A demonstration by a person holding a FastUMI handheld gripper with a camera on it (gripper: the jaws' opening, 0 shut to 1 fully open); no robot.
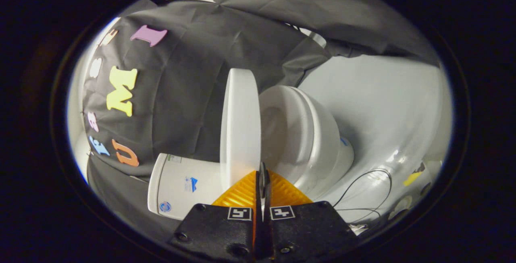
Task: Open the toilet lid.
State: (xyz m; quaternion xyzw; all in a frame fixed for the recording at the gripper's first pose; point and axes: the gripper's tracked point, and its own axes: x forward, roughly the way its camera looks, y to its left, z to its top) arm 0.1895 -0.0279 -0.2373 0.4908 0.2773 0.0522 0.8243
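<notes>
Two fingers of the tool (263, 176) pinch the edge of the toilet lid (240, 122) at frame centre, already swung well clear of the bowl (298, 134); next, likely rest it back against the tank (181, 184) and release.

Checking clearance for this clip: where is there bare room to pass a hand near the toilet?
Bare floor beyond the bowl, short of the cable. Crowded: hand-held gripper, fingers nearly shut, at the raised lid, tank against it.

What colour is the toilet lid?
Plain white, seen in the gripper view: the toilet lid stands raised beyond the hand-held gripper.
</notes>
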